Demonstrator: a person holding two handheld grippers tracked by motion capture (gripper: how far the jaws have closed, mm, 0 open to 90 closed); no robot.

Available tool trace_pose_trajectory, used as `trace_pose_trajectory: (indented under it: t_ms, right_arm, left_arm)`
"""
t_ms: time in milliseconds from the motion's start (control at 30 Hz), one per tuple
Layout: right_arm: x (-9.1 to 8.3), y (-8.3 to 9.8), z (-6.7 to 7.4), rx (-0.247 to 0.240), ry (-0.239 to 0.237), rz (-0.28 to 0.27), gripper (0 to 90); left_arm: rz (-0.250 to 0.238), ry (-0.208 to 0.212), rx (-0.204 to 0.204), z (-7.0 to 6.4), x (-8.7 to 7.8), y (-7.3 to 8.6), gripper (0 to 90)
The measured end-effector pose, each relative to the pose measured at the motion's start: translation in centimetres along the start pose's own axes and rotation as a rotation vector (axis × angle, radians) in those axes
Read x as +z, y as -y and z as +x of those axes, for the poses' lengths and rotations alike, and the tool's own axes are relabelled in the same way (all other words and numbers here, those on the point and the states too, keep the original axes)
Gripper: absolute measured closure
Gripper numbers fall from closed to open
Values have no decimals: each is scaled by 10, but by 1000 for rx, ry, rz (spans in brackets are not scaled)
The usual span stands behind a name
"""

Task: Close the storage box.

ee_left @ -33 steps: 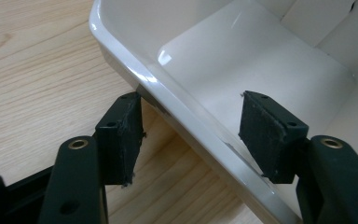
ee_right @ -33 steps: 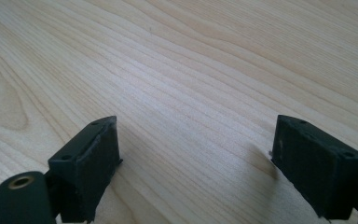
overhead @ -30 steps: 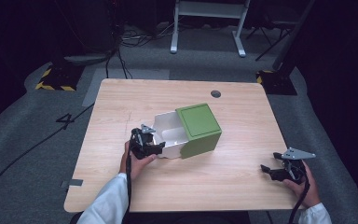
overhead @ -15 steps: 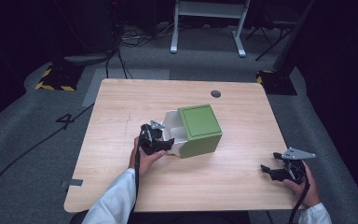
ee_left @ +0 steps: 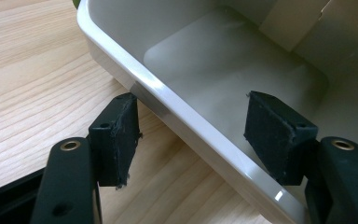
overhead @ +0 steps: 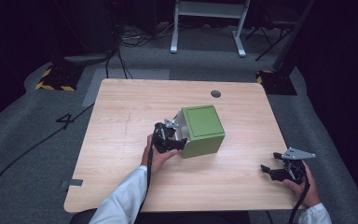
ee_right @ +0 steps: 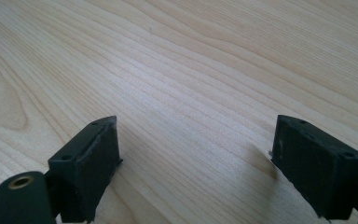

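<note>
White drawer tray (ee_left: 223, 70) pushed most of the way into green box (overhead: 203, 130), only its open end sticking out toward the left gripper (overhead: 171, 139). Tray looks empty inside, pale glossy rim (ee_left: 168, 105). Left gripper jaws spread wide and straddling that rim: one pad (ee_left: 119, 135) outside the tray over bare wood, other pad (ee_left: 275, 135) inside the tray cavity. Rim runs diagonally between the two pads; cannot tell if either pad touches it. Not clamped.

Green box sits near table (overhead: 121, 121) centre, flat square top up, just beyond and to the right of the left fingers. Left hand (overhead: 157, 154) wraps the gripper body, white sleeve (overhead: 121, 200) coming in from the bottom edge.

Right gripper (overhead: 284, 170) well apart from the box, near the table's right front corner, held in right hand (overhead: 303, 184), grey three-cornered plate (overhead: 298, 153) on top. Its jaws stand open, pads (ee_right: 91, 163) wide apart with bare wood grain between them, nothing held.

Dark round grommet (overhead: 216, 94) near the table's far edge, beyond the box. Grey carpet floor (overhead: 37, 154) around the table.
</note>
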State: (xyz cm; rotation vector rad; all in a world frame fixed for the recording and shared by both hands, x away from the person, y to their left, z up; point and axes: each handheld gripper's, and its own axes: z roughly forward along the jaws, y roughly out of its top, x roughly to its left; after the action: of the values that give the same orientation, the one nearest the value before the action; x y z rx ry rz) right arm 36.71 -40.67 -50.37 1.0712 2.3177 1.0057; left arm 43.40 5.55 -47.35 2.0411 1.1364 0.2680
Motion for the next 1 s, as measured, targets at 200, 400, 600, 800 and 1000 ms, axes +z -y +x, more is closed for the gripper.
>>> trace_pose_trajectory:
  t_ms: [200, 400, 600, 800, 1000]
  right_arm:
    - [0, 0, 0, -1, 1, 0, 150]
    - [0, 0, 0, -1, 1, 0, 149]
    - [0, 0, 0, -1, 2, 0, 150]
    - [0, 0, 0, -2, 2, 0, 150]
    - [0, 0, 0, -1, 2, 0, 149]
  left_arm:
    - [4, 11, 15, -1, 1, -1, 342]
    - [12, 22, 24, -1, 0, -1, 324]
    - [13, 21, 27, -1, -1, -1, 323]
    - [-16, 2, 26, -1, -7, -3, 323]
    - [-23, -8, 46, 0, -13, -6, 319]
